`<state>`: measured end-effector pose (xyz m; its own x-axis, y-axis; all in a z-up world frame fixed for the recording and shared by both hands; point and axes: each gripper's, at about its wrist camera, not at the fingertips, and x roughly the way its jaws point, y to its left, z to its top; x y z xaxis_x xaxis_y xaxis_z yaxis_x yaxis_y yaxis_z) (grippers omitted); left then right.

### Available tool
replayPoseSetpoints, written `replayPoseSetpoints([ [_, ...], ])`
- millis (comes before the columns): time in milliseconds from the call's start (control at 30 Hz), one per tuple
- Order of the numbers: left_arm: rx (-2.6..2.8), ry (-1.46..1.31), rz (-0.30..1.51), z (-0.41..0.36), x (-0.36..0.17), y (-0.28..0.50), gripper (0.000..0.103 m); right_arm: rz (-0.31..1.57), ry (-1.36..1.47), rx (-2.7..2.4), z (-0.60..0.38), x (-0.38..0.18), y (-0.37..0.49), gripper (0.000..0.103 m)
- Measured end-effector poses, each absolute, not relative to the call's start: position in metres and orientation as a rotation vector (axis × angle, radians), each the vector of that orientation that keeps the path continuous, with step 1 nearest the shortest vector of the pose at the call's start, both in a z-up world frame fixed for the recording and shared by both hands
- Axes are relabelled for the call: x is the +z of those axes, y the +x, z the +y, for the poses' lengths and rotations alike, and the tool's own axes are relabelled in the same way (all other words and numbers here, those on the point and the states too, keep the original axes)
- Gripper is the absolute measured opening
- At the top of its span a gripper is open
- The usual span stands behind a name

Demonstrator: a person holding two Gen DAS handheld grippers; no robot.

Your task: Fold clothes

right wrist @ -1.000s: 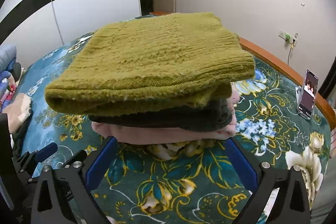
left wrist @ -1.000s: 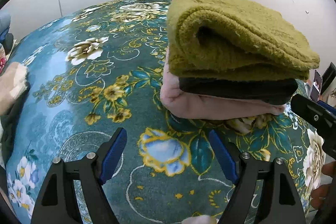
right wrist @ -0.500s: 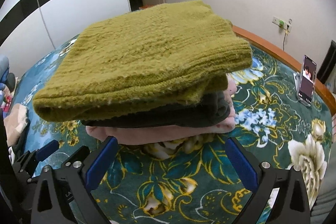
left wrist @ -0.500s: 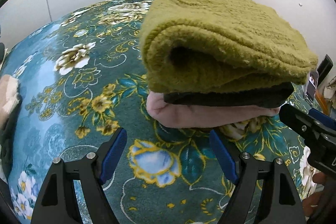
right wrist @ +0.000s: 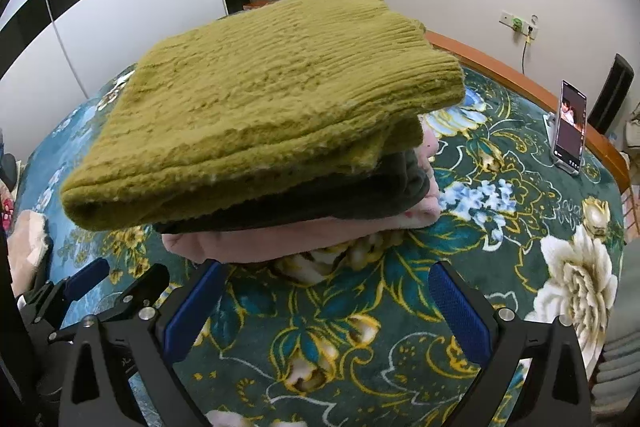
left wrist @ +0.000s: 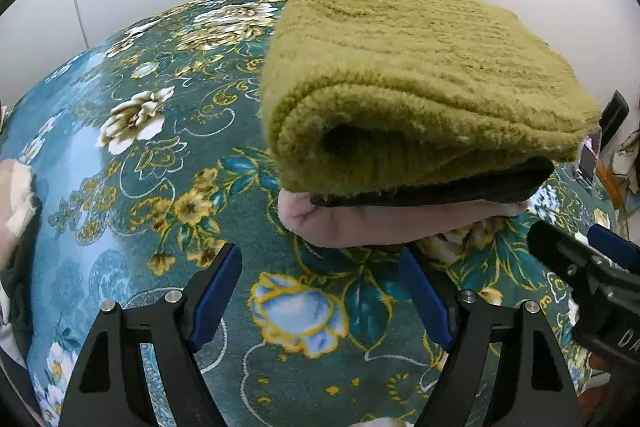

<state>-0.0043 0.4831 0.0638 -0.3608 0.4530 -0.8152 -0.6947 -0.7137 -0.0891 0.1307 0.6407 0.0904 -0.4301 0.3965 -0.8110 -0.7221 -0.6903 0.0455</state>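
A stack of folded clothes lies on the teal floral blanket (left wrist: 132, 195): an olive-green knit sweater (left wrist: 416, 75) (right wrist: 272, 115) on top, a dark garment (left wrist: 448, 191) (right wrist: 344, 199) under it, a pink one (left wrist: 360, 223) (right wrist: 256, 241) at the bottom. My left gripper (left wrist: 320, 291) is open just in front of the stack, nothing between its blue pads. My right gripper (right wrist: 326, 301) is open too, empty, close before the pink layer. Each gripper shows at the edge of the other's view.
A phone on a stand (right wrist: 570, 127) sits at the bed's right side by the wooden bed frame (right wrist: 516, 79). Unfolded beige and dark clothes (left wrist: 16, 203) lie at the left edge. White wall, door and wardrobe stand behind the bed.
Both views have shifted so the stack appears larger and closer; in the left wrist view it slid left toward the centre. Both grippers stayed open.
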Motion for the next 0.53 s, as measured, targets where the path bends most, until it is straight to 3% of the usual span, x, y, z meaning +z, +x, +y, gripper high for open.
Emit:
replayPoseSetpoints([
  [533,2.071,-1.148,0.364,0.473,0.072,-0.006,0.082,0.472,-1.114,2.088,0.628,0.104,0.125,0.103],
])
